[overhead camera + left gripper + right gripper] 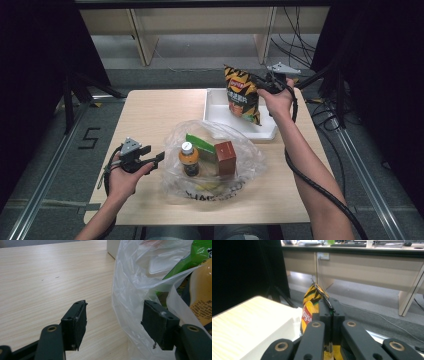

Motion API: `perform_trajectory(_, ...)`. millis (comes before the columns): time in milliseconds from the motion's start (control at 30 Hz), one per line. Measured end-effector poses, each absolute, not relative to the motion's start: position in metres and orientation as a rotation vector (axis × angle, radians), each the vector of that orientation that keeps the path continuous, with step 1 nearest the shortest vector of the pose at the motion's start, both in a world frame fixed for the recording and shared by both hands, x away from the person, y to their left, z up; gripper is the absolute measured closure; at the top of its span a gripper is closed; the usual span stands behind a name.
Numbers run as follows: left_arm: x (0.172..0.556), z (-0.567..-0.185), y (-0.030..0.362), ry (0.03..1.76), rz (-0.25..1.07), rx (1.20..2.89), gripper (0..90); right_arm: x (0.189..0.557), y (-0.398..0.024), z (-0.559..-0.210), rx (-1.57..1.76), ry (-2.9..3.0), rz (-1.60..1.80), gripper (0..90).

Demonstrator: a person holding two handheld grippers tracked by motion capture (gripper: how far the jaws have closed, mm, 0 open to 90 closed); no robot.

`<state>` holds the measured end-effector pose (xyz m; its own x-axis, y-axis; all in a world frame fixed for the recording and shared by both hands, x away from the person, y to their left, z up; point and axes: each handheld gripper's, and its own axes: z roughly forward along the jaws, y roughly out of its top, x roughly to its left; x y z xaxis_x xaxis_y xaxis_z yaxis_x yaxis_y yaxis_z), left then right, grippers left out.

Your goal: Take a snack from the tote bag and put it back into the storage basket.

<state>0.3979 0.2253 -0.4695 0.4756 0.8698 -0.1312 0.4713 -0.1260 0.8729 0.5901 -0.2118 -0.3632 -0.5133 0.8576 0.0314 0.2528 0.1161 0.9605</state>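
At the left, the surface [150, 115] is bare light wood from its near left corner up to the far edge, leaving free room around the left gripper [159, 158]. That gripper is released, its jaws standing apart and level, pointed right at the rim of a clear plastic bag [250, 160]; in the left gripper view one jaw is just beside the film, the other over bare wood. The left hand [122, 180] holds it low near the front edge.

The plastic bag sits slumped in the middle, near the front edge. Inside stand a bottle [189, 159] of orange drink, a green packet [200, 143] and a brown carton [225, 157].

Beyond it, a white tray [215, 112] lies at the far right, just short of the far edge.

The right gripper [261, 82] is clenched on the top edge of a bag of crisps [242, 97], which hangs upright over the tray. The right hand [277, 102] is raised, forearm stretched forward.

Behind the surface are grey floor, cables and pale wooden desks [362, 267].
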Motion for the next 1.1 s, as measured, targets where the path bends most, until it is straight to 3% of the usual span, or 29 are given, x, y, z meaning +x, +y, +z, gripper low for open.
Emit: perform_trajectory(1100,0.399,-0.469,0.226,1.147,0.525,1.76,35.7,0.606,-0.216,-0.366,1.088,1.856,1.433,90.0)
